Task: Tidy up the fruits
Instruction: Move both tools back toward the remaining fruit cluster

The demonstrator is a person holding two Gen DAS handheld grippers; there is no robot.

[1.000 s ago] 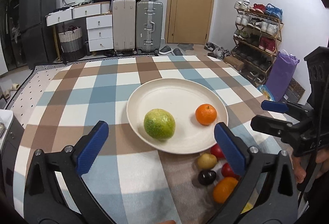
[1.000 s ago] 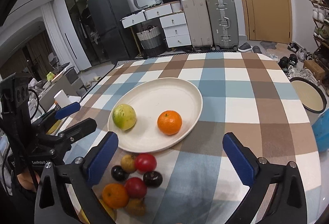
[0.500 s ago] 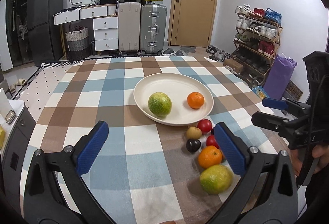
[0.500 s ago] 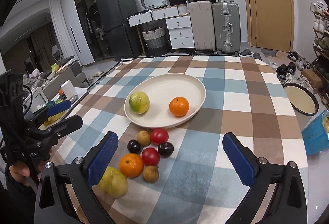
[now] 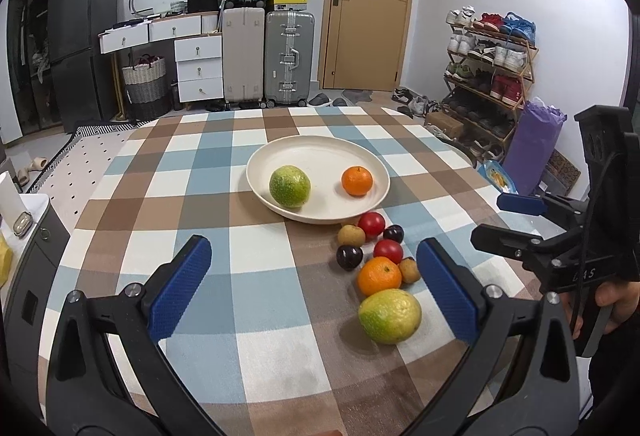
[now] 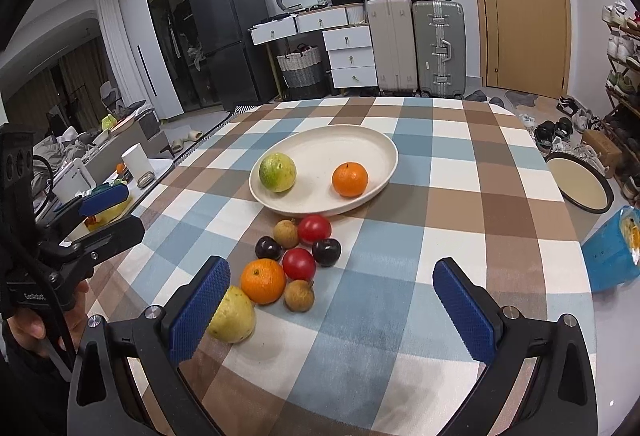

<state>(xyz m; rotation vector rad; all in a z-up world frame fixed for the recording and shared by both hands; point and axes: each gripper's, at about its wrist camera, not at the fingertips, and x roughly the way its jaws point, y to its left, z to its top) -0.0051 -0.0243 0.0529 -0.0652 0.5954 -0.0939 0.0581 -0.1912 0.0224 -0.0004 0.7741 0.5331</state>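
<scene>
One cream plate (image 5: 256,178) stands on the checked worktop (image 5: 240,300), holding two fruits: one green citrus (image 5: 289,185) and one orange (image 5: 357,180). Beside the plate's near rim lies a cluster of eight: two tomatoes (image 6: 314,229), two dark plums (image 6: 326,252), two small brown fruits (image 6: 286,233), one second orange (image 6: 263,281), one yellow-green citrus (image 5: 389,315). Left tongs (image 5: 312,292) and right tongs (image 6: 332,310) both gape wide, holding nothing.

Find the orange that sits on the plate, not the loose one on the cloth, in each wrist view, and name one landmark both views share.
Left wrist view: orange right of centre, on the plate's right side.
Right wrist view: orange just right of centre, on the plate's near right part.
Shared landmark: the green citrus to its left on the same plate.
</scene>
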